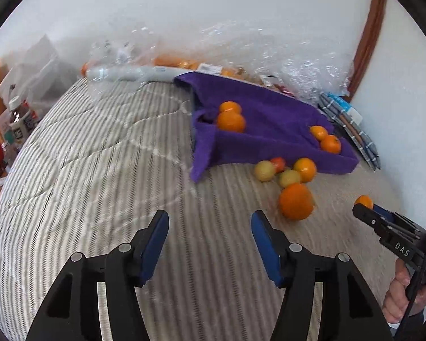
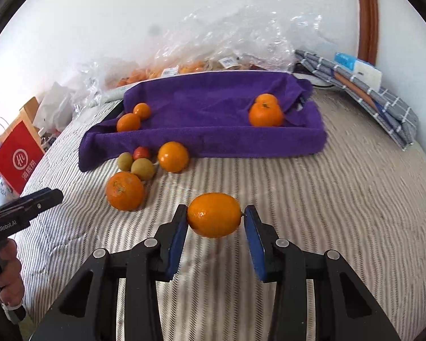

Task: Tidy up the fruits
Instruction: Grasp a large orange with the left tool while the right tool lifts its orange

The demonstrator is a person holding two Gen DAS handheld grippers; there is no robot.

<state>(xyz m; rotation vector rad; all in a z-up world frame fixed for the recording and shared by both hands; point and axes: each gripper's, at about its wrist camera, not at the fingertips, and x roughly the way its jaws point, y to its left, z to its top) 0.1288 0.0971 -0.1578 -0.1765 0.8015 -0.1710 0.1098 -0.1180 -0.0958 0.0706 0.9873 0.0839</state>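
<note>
Resting on purple towel (image 2: 207,108): four oranges; beside: two oranges, two greenish fruits.

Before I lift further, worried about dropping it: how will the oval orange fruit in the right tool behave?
The oval orange fruit is pinched end to end by the right tool, so it may pivot or slip; its skin looks glossy. If dropped, it would probably roll on the striped bedcover.

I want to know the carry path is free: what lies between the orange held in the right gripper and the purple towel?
Only bare striped bedcover, in the right wrist view. The loose fruit cluster sits off to the left.
</note>
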